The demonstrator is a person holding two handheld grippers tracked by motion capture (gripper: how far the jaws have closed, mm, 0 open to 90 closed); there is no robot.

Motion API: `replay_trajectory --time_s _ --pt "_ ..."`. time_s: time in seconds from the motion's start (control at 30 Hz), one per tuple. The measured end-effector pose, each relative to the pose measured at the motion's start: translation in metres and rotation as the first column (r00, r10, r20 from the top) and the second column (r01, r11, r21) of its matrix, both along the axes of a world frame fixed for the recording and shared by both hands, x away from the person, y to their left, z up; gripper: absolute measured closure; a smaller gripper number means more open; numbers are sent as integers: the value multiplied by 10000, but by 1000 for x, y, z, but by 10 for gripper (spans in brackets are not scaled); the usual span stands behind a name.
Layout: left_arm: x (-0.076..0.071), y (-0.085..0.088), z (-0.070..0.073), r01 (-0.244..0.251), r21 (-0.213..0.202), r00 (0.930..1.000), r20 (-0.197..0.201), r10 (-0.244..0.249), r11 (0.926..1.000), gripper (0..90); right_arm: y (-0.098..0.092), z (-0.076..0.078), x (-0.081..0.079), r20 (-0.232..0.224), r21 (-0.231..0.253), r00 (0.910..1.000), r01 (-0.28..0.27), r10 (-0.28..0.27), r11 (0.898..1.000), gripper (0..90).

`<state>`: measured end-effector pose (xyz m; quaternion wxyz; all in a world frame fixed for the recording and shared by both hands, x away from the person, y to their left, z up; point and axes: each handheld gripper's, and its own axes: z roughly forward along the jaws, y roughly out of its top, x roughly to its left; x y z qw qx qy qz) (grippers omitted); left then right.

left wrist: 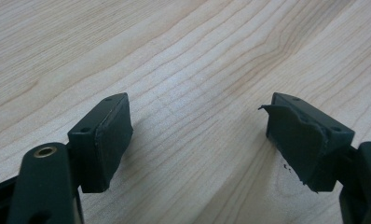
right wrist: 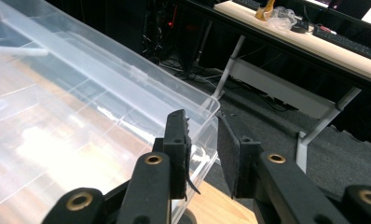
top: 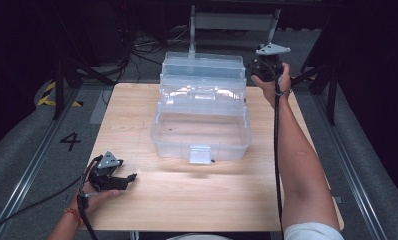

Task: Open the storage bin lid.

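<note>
Your wooden worktop (top: 177, 200) carries a clear plastic tiered box (top: 202, 115), standing open toward the far middle, its trays stepped back and its latch facing you. Your right hand-held gripper (right wrist: 203, 144) sits at the box's far right corner; its jaws stand a narrow gap apart, just beside the top tray's corner wall without pinching it. Your left hand-held gripper (left wrist: 200, 140) rests near the worktop's near left edge, well apart from the box, jaws spread wide over bare wood.
</note>
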<state>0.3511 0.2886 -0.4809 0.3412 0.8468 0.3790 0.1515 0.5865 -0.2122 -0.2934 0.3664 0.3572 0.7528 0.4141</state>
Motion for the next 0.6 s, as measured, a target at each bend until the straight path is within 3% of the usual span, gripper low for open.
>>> replay_trajectory --time_s 0.6 --pt "0 0 0 -1 2 10000 2 1 10000 229 -13 -6 -47 -423 -195 9969 -676 667 9975 660"
